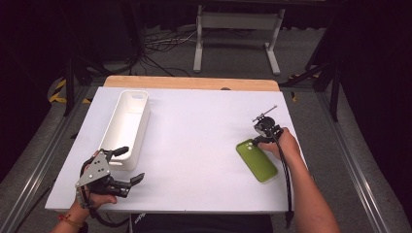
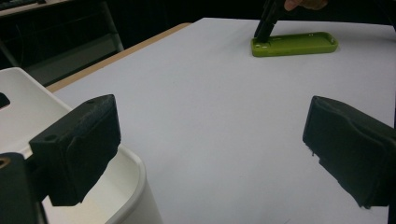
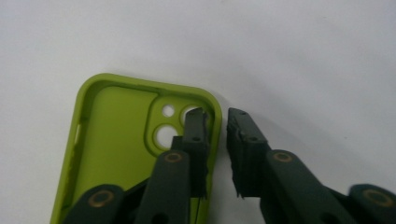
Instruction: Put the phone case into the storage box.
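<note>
A lime-green phone case lies hollow side up on the white table, right of middle. My right gripper points down at the case's far, camera-hole end. In the right gripper view its jaws straddle the rim of the case: one pad inside beside the camera holes, the other outside, with a thin gap still showing by the outer pad. My left gripper rests at the front left, jaws wide apart with nothing between them. Across the table, the left gripper view shows the case and the right gripper.
A long white bin stands lengthwise at the left, just beyond my left gripper; its rim sits under the left jaw in the left gripper view. A wooden strip edges the table's far side. A metal stand is on the floor beyond.
</note>
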